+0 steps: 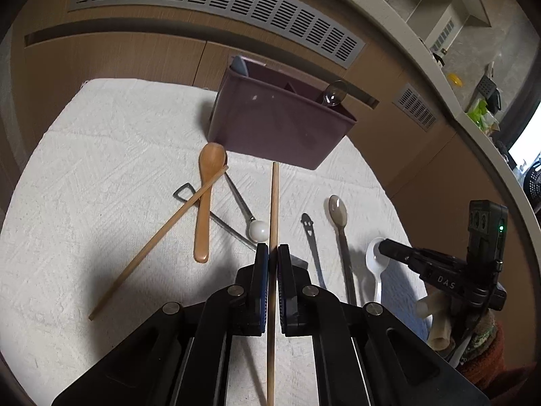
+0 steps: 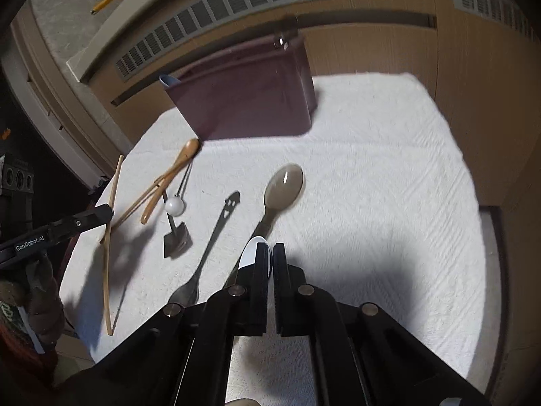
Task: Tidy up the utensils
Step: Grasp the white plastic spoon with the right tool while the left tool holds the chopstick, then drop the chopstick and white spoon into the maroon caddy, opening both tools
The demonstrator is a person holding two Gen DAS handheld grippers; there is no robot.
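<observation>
Because the purple caddy point(image 1: 280, 125) stands upright at the far edge of the white cloth point(image 1: 84, 169), with a metal spoon point(image 1: 333, 94) already poking out of one compartment, the loose utensils in front of it read as the ones still waiting to be filed, and both grippers seem to be taking one each. Clamped tight between the jaws of the left gripper point(image 1: 273, 253), a wooden chopstick point(image 1: 273, 203) runs straight forward along the fingers with its tip aimed at the caddy, a hold that would let it slide in end first. Its partner, the second chopstick point(image 1: 159, 240), lies slanted across the wooden spoon point(image 1: 206, 199), beside a ball-ended metal stick point(image 1: 243, 209) and a small shovel-shaped spoon point(image 2: 175, 237), so that pile needs untangling later. Further right lie a face-cutout fork point(image 1: 311, 237) and a brownish long spoon point(image 1: 339, 226). Jaws of the right gripper point(image 2: 271, 260) are drawn together at the white plastic spoon point(image 2: 252, 253); from the left view they appear to pinch its bowl, though whether the grip is secure I cannot tell
</observation>
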